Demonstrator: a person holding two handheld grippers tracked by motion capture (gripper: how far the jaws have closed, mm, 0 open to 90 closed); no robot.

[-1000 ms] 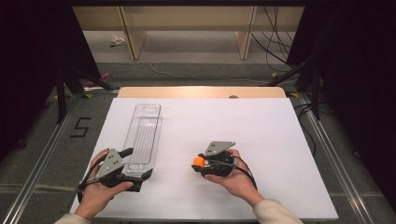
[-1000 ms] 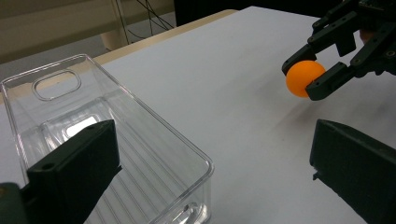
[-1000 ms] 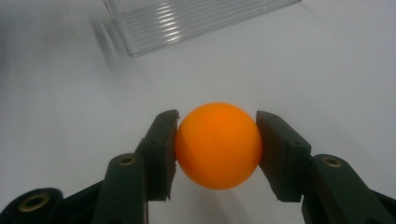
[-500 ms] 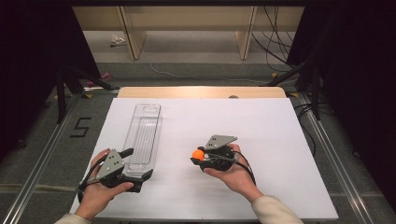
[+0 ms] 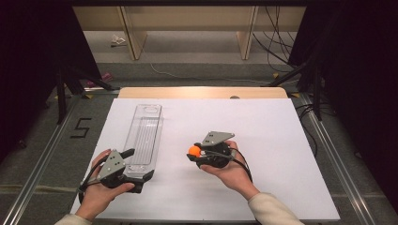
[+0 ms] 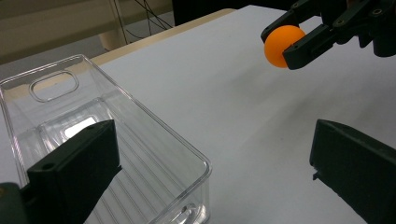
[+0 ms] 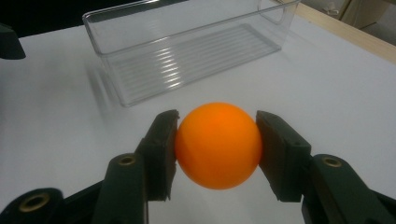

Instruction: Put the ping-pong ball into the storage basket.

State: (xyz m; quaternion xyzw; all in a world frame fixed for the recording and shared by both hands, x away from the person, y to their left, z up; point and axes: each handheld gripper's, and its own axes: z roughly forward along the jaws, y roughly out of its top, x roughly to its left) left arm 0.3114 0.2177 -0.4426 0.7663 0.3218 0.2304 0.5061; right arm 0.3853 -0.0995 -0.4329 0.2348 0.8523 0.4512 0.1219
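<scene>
The ball [image 7: 217,144] sits clamped between the right gripper's [image 5: 195,153] jaws, off the table and to the right of the tray [image 5: 142,139]. The tray's long axis runs away from the person; the ball faces its near half, so the coming move is probably leftward. The left gripper [image 5: 133,171], jaws spread wide, straddles the tray's near end, apparently without squeezing it.

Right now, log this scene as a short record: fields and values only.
surface: white table
ball: orange, clamped between the right gripper's jaws, off the table
bin: clear, long, empty, left of the ball
left gripper: open, jaws straddling the bin's near end, one inside, one outside
ball vs bin: apart, ball not yet in it
</scene>
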